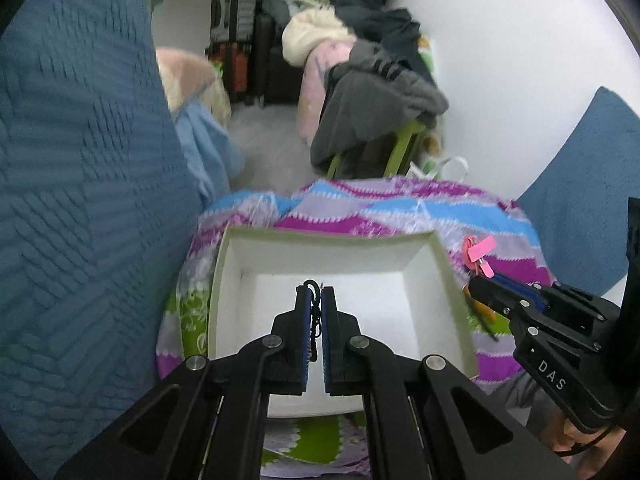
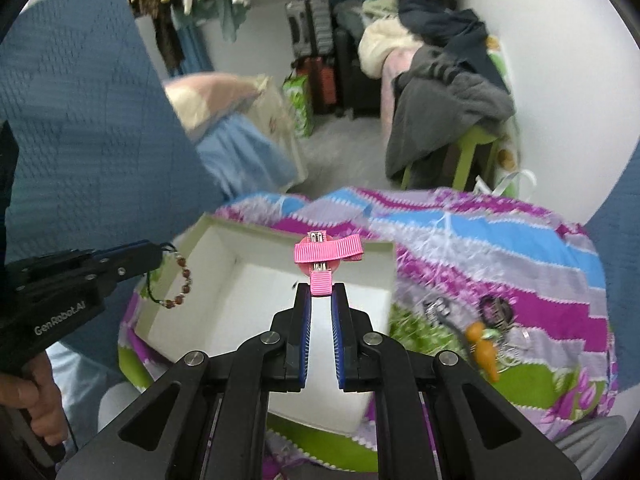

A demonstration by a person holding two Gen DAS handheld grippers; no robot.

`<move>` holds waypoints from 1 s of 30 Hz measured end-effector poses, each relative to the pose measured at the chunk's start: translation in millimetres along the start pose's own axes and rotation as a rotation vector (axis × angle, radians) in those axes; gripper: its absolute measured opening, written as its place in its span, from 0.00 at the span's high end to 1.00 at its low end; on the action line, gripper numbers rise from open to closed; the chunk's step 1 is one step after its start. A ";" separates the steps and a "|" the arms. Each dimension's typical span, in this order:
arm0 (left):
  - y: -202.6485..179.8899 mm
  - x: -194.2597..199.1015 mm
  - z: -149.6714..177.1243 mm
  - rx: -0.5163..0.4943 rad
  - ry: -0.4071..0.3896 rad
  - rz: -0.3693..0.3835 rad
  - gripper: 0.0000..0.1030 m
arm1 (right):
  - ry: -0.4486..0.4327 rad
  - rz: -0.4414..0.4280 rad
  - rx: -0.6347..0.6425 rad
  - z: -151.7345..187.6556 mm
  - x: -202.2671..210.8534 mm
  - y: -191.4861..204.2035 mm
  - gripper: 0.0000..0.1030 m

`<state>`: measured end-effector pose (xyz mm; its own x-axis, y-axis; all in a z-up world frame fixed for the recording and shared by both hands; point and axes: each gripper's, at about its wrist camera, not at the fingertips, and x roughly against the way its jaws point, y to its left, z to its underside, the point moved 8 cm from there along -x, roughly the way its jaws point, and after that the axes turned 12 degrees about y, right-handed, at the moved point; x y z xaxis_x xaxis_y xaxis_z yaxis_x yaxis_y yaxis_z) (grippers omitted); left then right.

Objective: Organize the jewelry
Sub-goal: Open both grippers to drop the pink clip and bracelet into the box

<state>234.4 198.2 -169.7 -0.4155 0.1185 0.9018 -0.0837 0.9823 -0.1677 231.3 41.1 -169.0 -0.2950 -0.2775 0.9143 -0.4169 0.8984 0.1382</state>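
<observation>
A white open box (image 1: 444,264) (image 2: 224,236) sits on a colourful blanket. My left gripper (image 1: 314,292) is shut on the black cord of a beaded bracelet (image 2: 182,284) and holds it over the box; the beads hang below the gripper (image 2: 154,254) in the right wrist view. My right gripper (image 2: 321,289) is shut on a pink ribbon hair clip (image 2: 326,254) above the box's far edge; it also shows in the left wrist view (image 1: 480,250). More jewelry lies on the blanket to the right, including an orange piece (image 2: 482,346) and a dark pendant (image 2: 494,310).
The striped purple, blue and green blanket (image 1: 360,208) covers the surface. Blue textured cushions (image 1: 80,160) flank both sides. Behind are a green chair heaped with clothes (image 1: 380,92), suitcases (image 1: 240,40) and a white wall.
</observation>
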 end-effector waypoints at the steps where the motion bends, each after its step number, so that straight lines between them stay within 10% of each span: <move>1: 3.5 -7.6 2.7 0.003 0.016 -0.001 0.97 | 0.017 -0.002 0.005 2.0 -7.5 2.6 0.93; 11: 16.2 -57.6 25.3 0.018 0.125 0.006 0.95 | 0.167 -0.030 0.005 26.8 -62.1 10.8 0.92; 25: 7.0 -19.9 17.5 0.050 0.072 -0.016 0.94 | 0.063 -0.063 0.030 9.1 -13.2 1.0 0.74; 28: -2.5 -7.0 15.2 0.045 0.051 -0.044 0.82 | 0.014 -0.076 0.042 2.5 8.9 -1.8 0.74; 30: -10.1 5.7 13.6 0.048 0.019 -0.060 0.50 | -0.018 -0.079 0.051 -0.5 23.8 -4.6 0.74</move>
<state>220.6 186.9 -168.3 -0.3917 0.0629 0.9179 -0.1510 0.9797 -0.1316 226.6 30.5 -147.7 -0.2747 -0.3535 0.8942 -0.4823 0.8552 0.1899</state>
